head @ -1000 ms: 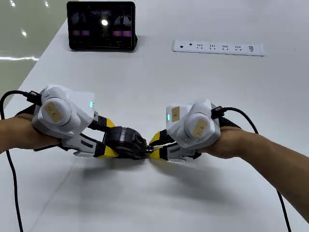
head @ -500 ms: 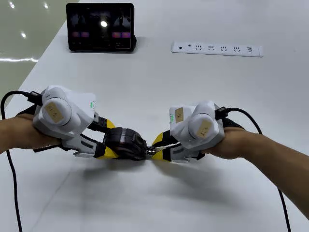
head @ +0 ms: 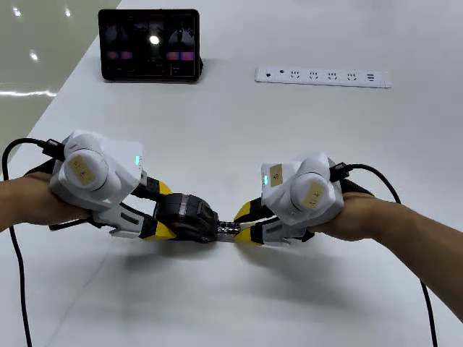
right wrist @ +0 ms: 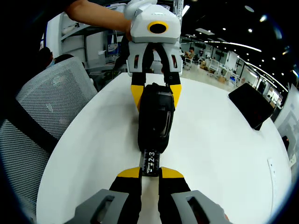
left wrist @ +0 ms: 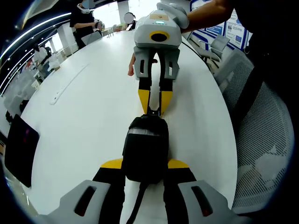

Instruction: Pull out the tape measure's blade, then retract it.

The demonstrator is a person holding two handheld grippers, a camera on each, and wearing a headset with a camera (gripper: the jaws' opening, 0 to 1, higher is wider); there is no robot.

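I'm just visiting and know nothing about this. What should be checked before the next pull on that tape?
1. Left gripper clamped around the tape measure: ok.
2. Right gripper pinching the blade end: ok.
3. Blade runs straight between the two grippers: ok.
4. Power strip and tablet lie at the far side, away from the pull line: ok.
5. Blade lock released: cannot tell.
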